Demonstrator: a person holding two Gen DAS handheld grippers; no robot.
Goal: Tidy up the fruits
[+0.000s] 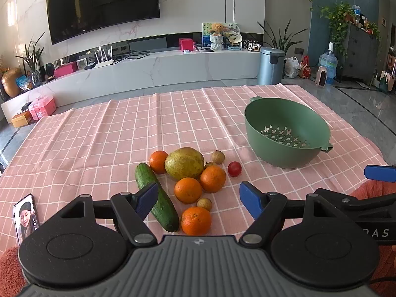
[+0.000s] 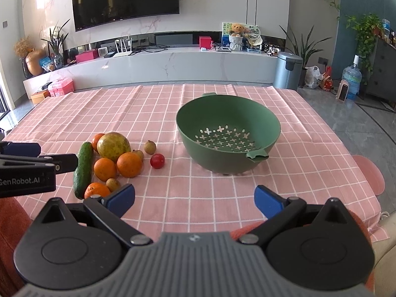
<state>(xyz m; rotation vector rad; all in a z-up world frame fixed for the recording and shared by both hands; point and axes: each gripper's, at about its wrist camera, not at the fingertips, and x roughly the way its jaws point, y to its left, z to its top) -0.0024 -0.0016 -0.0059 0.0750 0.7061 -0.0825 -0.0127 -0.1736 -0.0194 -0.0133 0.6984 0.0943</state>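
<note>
Grippers at the near edge: left gripper [image 1: 198,199] and right gripper [image 2: 194,200], both spread wide and holding nothing. Fruit cluster near the table's near-left area: cucumber [image 1: 157,196], four oranges [image 1: 188,190], large yellow-green fruit [image 1: 184,163], cherry tomato [image 1: 234,169]. Green colander [image 2: 229,133], unfilled, stands farther right on the pink checked tablecloth [image 2: 138,109].

The right gripper [image 2: 194,199] hovers with fingers [image 2: 122,196] spread wide over the pink checked worktop [image 2: 198,198]. A green colander [image 2: 229,133] stands empty ahead; the fruit pile [image 2: 116,158] lies left.
</note>
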